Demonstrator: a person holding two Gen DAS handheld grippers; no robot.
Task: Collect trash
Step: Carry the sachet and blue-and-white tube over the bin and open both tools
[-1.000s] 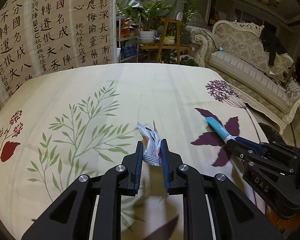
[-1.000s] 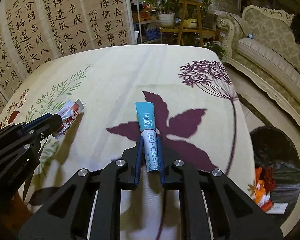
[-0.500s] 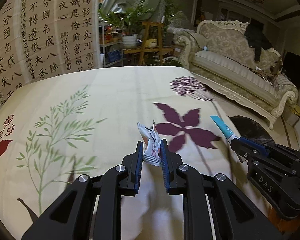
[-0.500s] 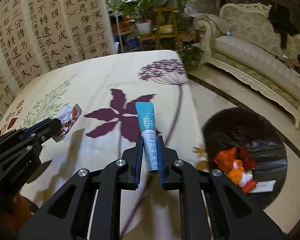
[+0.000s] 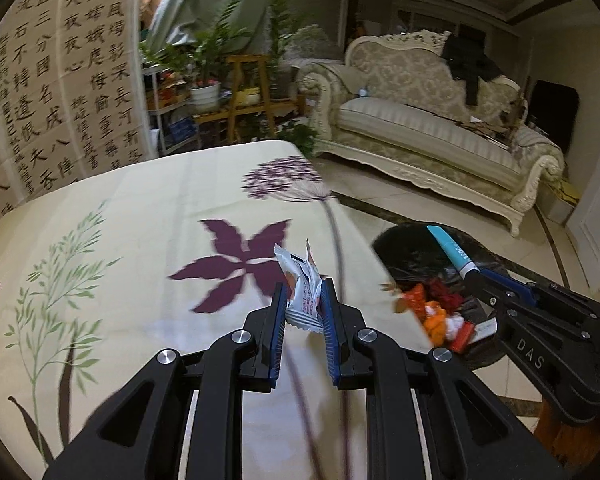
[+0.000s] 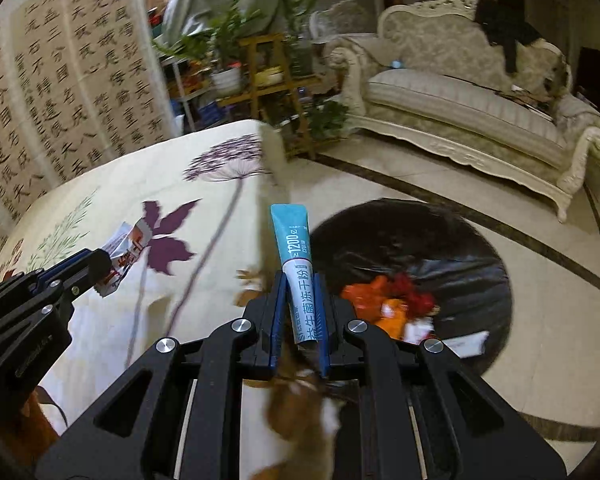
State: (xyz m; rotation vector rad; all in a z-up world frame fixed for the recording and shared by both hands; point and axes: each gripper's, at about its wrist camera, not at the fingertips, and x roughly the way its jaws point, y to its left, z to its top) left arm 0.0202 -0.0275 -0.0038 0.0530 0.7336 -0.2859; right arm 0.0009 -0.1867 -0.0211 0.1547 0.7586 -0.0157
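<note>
Trash is already pinched in both tools, and the way each piece is held suits a drop into the black-lined bin (image 6: 412,256) on the floor beside the surface (image 5: 140,216). The left tool (image 5: 304,312) is closed tight on a crumpled white-and-orange wrapper (image 5: 302,280), gripped low so most of it sticks up free; it hangs over the surface's edge, short of the bin. The right tool (image 6: 300,304) is clamped on a teal-and-white sachet (image 6: 296,256), held by its lower half with the long end pointing forward toward the bin's near rim. Orange, red and white scraps (image 6: 392,304) already lie inside the bin, so it is evidently the collecting place.
</note>
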